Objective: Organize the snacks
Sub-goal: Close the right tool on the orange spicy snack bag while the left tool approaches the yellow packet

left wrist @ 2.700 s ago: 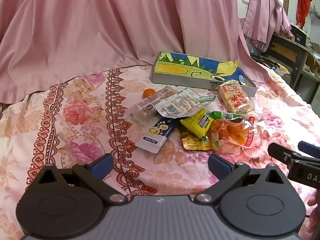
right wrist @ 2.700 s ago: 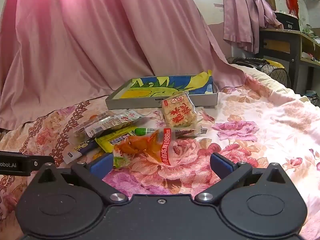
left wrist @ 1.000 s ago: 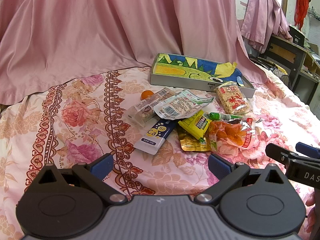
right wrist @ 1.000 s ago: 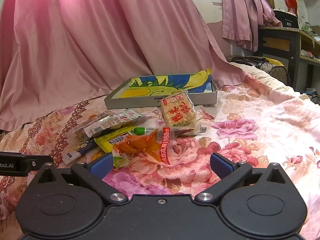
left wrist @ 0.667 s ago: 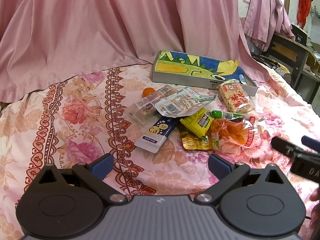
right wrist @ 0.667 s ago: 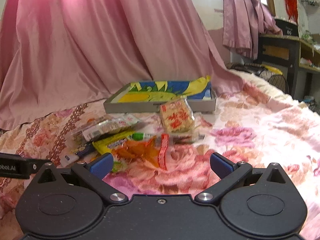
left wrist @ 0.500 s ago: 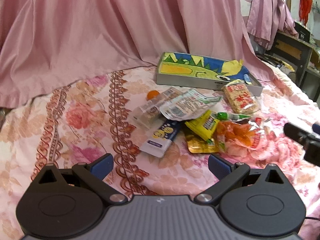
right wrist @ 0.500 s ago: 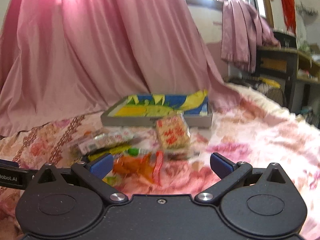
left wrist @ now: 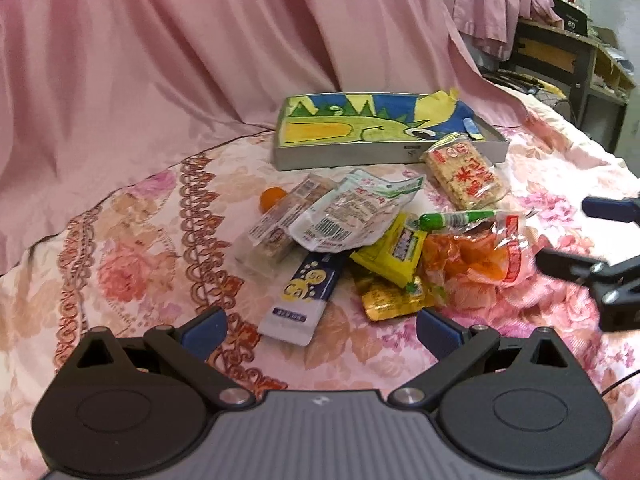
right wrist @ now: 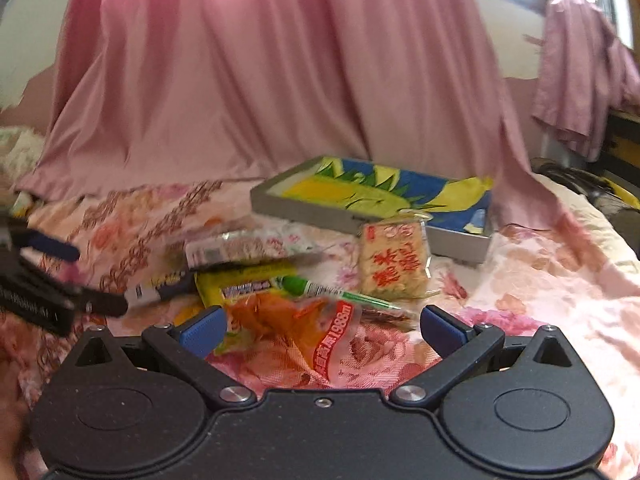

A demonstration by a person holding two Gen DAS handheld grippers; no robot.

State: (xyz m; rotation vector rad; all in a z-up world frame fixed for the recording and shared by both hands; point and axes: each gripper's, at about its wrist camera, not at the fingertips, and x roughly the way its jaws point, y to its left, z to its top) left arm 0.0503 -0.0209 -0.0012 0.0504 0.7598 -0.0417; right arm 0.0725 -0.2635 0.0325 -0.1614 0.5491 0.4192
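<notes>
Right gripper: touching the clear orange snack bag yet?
Cannot tell. Right wrist view shows the open right gripper with the orange snack bag between its fingers; contact unclear.

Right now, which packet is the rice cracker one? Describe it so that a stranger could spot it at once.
Find the grey tray with the bright painted lining at the back of the floral bedspread. The rice cracker packet leans against its front right corner. Alone in the pile, it is a clear wrapper over a pale grainy block with big red characters.

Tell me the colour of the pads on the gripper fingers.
Blue pads, clearest in the left wrist view.
</notes>
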